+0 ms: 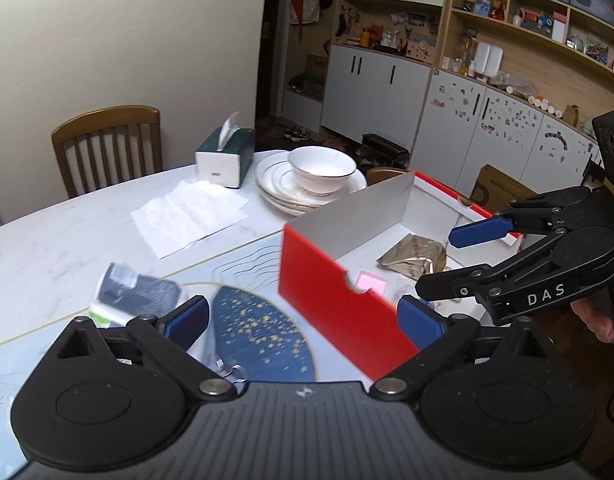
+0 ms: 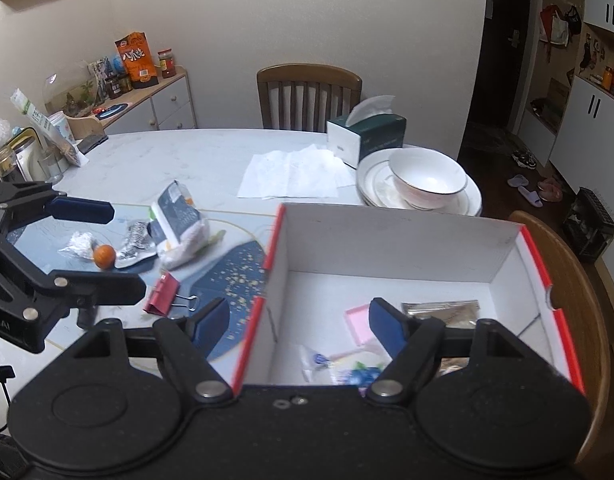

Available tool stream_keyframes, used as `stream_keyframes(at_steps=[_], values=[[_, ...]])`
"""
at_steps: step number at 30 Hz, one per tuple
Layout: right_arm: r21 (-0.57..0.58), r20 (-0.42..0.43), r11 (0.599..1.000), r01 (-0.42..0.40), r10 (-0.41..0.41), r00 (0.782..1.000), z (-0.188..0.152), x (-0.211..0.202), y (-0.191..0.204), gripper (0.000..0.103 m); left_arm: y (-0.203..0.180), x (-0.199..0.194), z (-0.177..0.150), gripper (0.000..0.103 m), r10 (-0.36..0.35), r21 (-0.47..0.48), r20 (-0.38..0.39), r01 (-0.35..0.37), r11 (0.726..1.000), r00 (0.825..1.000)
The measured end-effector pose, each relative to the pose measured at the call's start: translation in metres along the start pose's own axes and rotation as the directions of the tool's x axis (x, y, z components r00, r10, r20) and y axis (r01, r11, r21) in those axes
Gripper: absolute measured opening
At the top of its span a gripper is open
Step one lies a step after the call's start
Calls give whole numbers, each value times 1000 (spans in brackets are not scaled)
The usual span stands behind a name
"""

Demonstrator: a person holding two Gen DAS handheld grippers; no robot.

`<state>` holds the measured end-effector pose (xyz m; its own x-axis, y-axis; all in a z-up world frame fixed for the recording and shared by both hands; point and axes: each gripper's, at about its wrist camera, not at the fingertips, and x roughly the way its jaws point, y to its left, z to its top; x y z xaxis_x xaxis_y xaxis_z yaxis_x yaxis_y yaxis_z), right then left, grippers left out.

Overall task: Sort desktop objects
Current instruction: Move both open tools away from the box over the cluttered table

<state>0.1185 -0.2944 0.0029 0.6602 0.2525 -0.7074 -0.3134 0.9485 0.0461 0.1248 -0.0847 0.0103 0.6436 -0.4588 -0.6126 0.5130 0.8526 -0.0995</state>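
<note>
Plates (image 2: 371, 190), bowl (image 2: 427, 184) and tissue box (image 2: 367, 136) crowd the worktop (image 2: 167, 156) behind the red box (image 2: 387, 240), which holds a gold packet (image 2: 439, 308) and pink pad (image 2: 359, 320); left gripper (image 1: 303, 320) and right gripper (image 2: 299, 320) fingers spread wide, empty.

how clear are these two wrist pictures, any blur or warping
Left wrist view: the snack packet left of the red box is smeared by motion blur; shelves bend from fisheye. Right wrist view: box contents near the pink pad are soft; far bowl sharp.

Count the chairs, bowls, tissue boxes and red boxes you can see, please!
Chairs: 2
Bowls: 1
Tissue boxes: 1
Red boxes: 1
Total: 5
</note>
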Motion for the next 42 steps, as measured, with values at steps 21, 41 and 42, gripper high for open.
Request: stream_keyframes(at_steps=[21,41,42], values=[[-4,-3,1000,-8,8,1000,9,21,85,77,77,-60,-51,101,71,-36,44,-69,997,997],[-18,-79,1000,-7,6,997,10,82,136,77,130,-42,-101,101,55,39,-39,-54,998,998],[-20,-86,1000,-7,5,996,10,87,137,77,131,-38,-104,101,52,49,-49,-49,998,997]])
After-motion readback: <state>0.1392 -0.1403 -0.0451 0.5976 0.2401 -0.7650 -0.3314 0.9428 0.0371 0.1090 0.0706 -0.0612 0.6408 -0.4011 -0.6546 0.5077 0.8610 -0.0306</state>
